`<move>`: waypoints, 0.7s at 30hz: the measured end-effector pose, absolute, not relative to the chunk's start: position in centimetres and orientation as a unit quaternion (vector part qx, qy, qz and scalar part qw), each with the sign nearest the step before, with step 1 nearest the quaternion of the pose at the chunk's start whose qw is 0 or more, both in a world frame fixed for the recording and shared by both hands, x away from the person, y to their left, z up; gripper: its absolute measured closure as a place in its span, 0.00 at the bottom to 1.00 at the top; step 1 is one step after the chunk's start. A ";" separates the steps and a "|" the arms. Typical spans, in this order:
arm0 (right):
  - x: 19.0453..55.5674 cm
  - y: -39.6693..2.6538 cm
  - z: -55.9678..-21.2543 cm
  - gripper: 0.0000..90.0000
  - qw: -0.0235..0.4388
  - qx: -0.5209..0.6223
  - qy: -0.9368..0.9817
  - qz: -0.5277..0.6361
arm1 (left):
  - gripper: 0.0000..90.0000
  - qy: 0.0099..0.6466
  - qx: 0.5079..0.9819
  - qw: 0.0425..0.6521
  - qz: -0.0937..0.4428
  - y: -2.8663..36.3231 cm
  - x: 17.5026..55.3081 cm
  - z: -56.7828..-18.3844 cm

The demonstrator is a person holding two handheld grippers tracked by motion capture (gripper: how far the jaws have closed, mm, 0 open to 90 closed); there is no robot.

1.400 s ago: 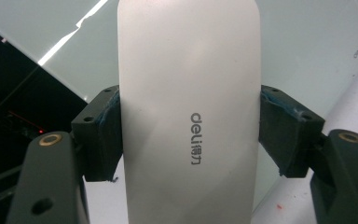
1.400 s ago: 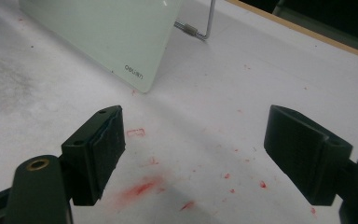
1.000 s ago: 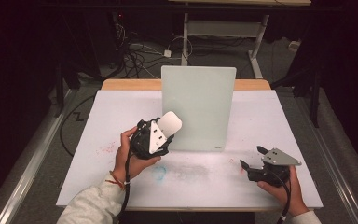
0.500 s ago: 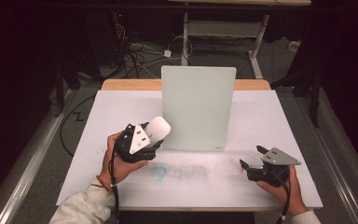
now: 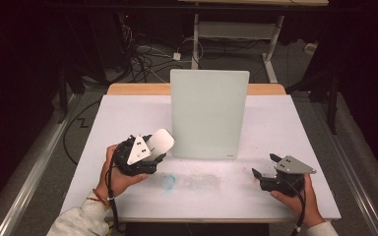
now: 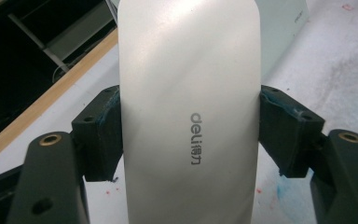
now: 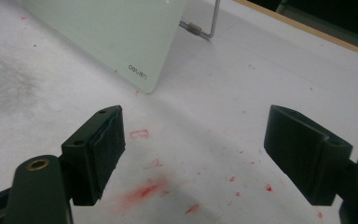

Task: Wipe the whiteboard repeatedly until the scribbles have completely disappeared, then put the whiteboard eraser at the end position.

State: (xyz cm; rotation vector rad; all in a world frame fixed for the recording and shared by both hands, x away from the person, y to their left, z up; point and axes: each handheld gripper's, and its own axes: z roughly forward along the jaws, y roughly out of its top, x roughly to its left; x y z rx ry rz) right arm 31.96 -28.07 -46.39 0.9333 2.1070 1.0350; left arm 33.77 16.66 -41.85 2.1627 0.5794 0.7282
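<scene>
- Left claw [image 6: 189, 135] is clamped across the sides of a smooth white eraser [image 6: 189, 107], held above the bench [image 5: 128, 113] left of centre in the high view.
- The eraser looks light, rigid and slick, so I judge the mid-length side grip sound.
- Right claw [image 7: 214, 154] gapes wide, empty, at lower right.
- The board [image 5: 206, 113] stands upright at centre, likely tippy.

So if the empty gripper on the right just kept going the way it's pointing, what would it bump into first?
Probably the bare table top: the right gripper has open jaws angled down at it. The standing white board lies farther ahead and off to one side, though depth is hard to judge.
</scene>
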 end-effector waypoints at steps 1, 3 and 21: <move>32.0 -28.1 -46.4 0.23 0.303 0.352 0.795 0.391 | 0.32 0.225 0.850 0.384 0.282 16.7 33.7 -41.9; 31.9 -28.1 -46.4 0.23 0.303 0.351 0.795 0.392 | 0.32 0.223 0.852 0.385 0.275 16.7 33.6 -42.1; 31.7 -27.9 -46.3 0.23 0.303 0.347 0.796 0.393 | 0.32 0.173 0.880 0.374 0.238 14.9 32.7 -42.2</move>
